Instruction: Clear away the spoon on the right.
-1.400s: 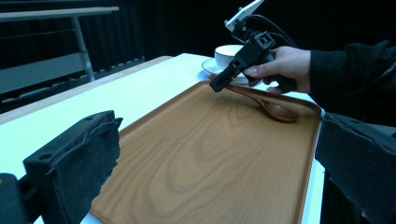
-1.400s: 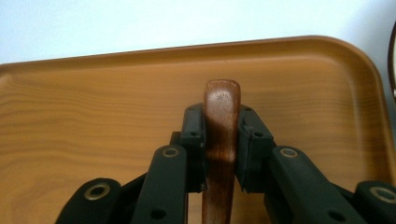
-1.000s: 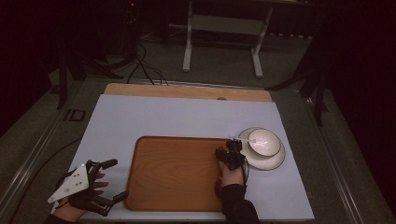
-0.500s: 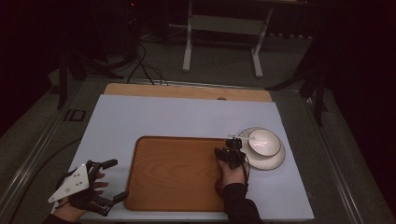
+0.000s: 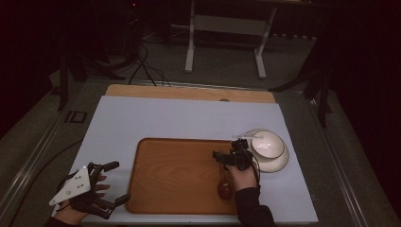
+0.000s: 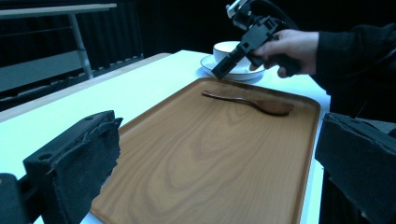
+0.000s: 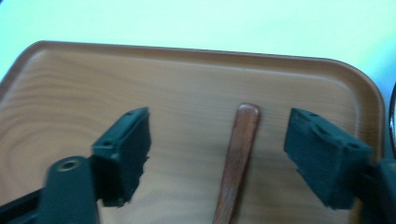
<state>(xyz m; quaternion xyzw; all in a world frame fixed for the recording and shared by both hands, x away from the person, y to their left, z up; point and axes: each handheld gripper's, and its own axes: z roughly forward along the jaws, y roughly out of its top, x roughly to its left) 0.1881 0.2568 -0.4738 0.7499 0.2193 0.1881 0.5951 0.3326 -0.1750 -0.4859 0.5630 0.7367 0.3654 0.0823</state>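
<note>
Dark floor and a metal stand lie beyond the white counter point(image 5: 189, 118), whose largest load is a wooden tray point(image 5: 179, 175), the landmark for everything else. Off the tray's right edge sits a white bowl point(image 5: 268, 143) on its saucer point(image 5: 279, 163). Near the tray's right rim lies a wooden spoon point(image 6: 252, 101), flat on the wood.

Judging by that, the spoon is already set down on the tray. The right gripper point(image 5: 226, 157) hangs just above the spoon's handle, its jaws having just opened wide, with the handle between them but untouched; what seems left is to draw that hand away. Off the tray's left edge, the left gripper point(image 5: 111, 184) rests with jaws apart and empty.

From the left gripper view the spoon's whole length point(image 6: 252, 101) is plain; the right gripper view gives the handle point(image 7: 238, 158) close up.
</note>
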